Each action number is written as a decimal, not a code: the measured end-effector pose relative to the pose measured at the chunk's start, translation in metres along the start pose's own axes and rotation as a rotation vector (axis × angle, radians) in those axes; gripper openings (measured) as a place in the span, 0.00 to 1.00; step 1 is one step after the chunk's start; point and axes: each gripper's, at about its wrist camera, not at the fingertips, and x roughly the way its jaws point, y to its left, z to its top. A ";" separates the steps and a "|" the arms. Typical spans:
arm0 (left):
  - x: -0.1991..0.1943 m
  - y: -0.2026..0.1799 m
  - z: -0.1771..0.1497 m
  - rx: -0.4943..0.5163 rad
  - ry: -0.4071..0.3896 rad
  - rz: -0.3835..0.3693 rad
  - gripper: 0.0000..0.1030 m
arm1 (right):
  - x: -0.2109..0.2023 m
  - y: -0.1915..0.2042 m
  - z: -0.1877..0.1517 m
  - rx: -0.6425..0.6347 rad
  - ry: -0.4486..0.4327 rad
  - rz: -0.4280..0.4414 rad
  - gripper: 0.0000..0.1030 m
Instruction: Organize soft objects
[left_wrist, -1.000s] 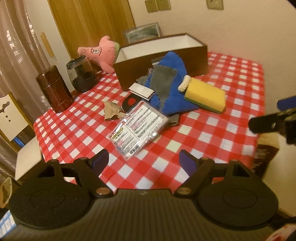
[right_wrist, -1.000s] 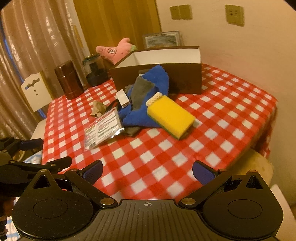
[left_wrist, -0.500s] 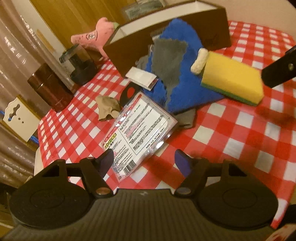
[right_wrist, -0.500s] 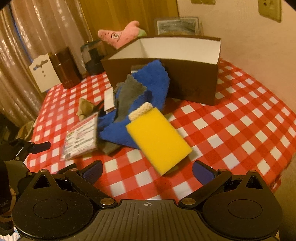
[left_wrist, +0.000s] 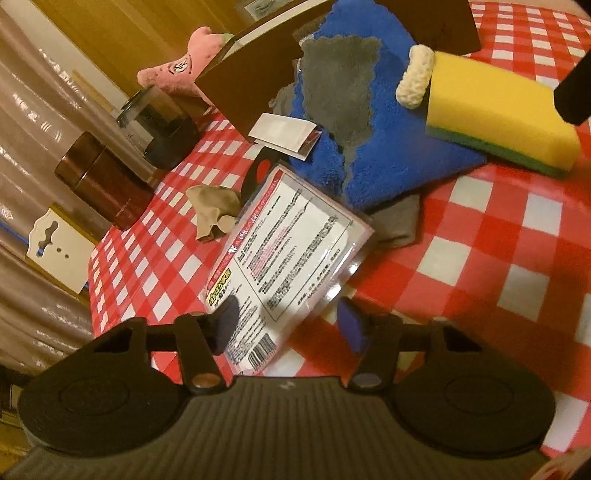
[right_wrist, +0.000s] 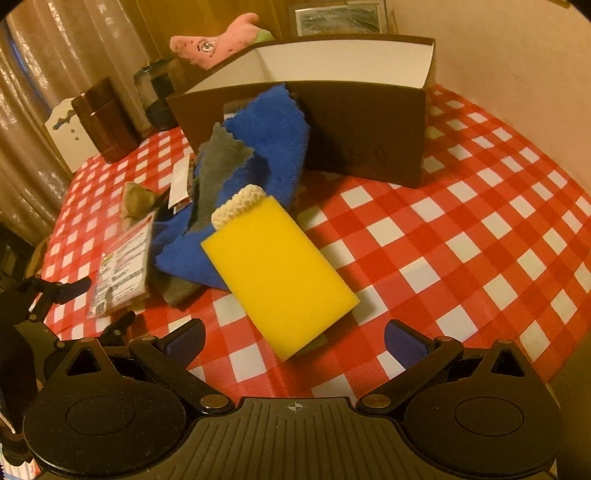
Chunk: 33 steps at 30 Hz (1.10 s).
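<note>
Between the spread fingers of the left tool (left_wrist: 287, 325) lies the near corner of the packet (left_wrist: 291, 251), a flat plastic sleeve flat on the checked worktop (left_wrist: 498, 258); that tool is open and holds nothing, one pad over the packet's printed face and the other just off its edge. From this tool the packet runs forward and slightly to one side, its long axis close to the tool's line of sight, so a grip would fall across the narrow end

Ahead of the right tool (right_wrist: 295, 341), also wide open and empty, the sponge (right_wrist: 279, 273) lies just beyond the fingertips, tilted, its far end propped on the blue cloth (right_wrist: 269, 136). Its long axis runs diagonally away from the tool, toward the far left, with the near corner pointing roughly at the gap between the fingers. A small knitted roll (right_wrist: 238, 205) touches its far end. Beyond the cloths stands the box (right_wrist: 365, 136), open-topped, probably where the soft things are meant to go

Judging by reach, the right tool is the nearer one to the sponge and the left to the packet. For the sponge, the fingers would likely need turning to span its short width, since a corner-on grasp could slip
</note>
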 end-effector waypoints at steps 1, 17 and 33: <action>0.001 0.000 0.000 0.011 -0.012 0.003 0.51 | 0.001 0.000 0.000 0.003 0.002 -0.007 1.00; 0.014 0.050 0.019 0.007 -0.080 -0.018 0.31 | 0.018 0.014 0.008 0.066 0.032 -0.061 1.00; -0.010 0.089 0.023 -0.089 -0.053 -0.078 0.02 | 0.029 0.023 0.021 -0.034 0.000 -0.089 1.00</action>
